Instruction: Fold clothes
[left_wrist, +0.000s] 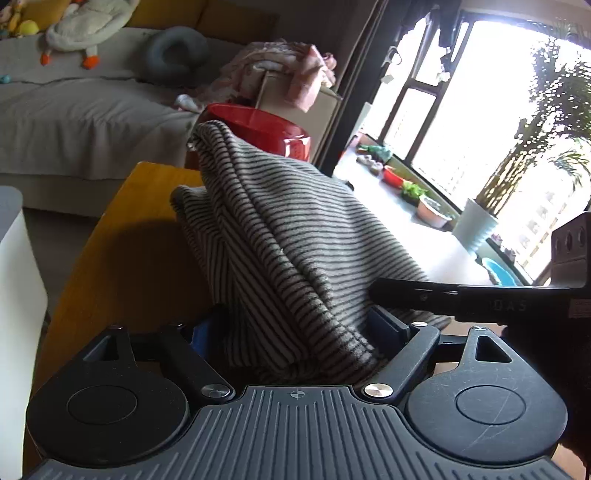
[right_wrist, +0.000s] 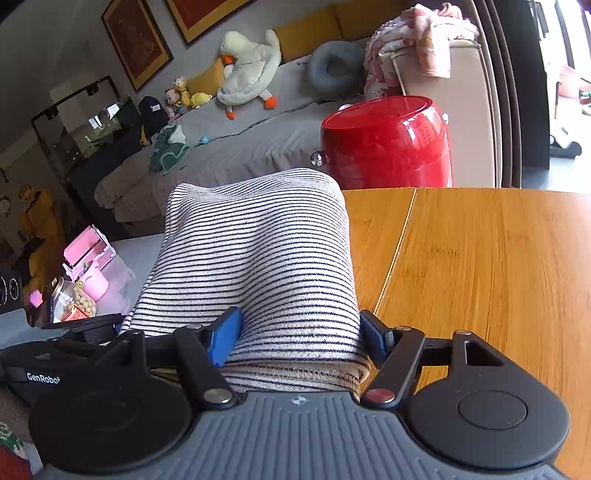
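A striped grey-and-white garment (left_wrist: 280, 243) is bunched and folded, held up over the wooden table (left_wrist: 122, 236). My left gripper (left_wrist: 295, 332) is shut on the striped garment, its blue pads mostly hidden by cloth. In the right wrist view the same garment (right_wrist: 258, 251) drapes over and between the jaws of my right gripper (right_wrist: 299, 332), which is shut on its folded hem; a blue pad (right_wrist: 223, 338) shows on the left side. The right gripper's black body (left_wrist: 480, 299) reaches in from the right in the left wrist view.
A red round appliance (right_wrist: 388, 144) stands beyond the table's far edge. A grey sofa bed (right_wrist: 240, 147) carries a plush duck (right_wrist: 247, 66) and a ring cushion (right_wrist: 332, 70). Bare wooden tabletop (right_wrist: 480, 266) lies to the right. Pink boxes and jars (right_wrist: 88, 273) sit at the left.
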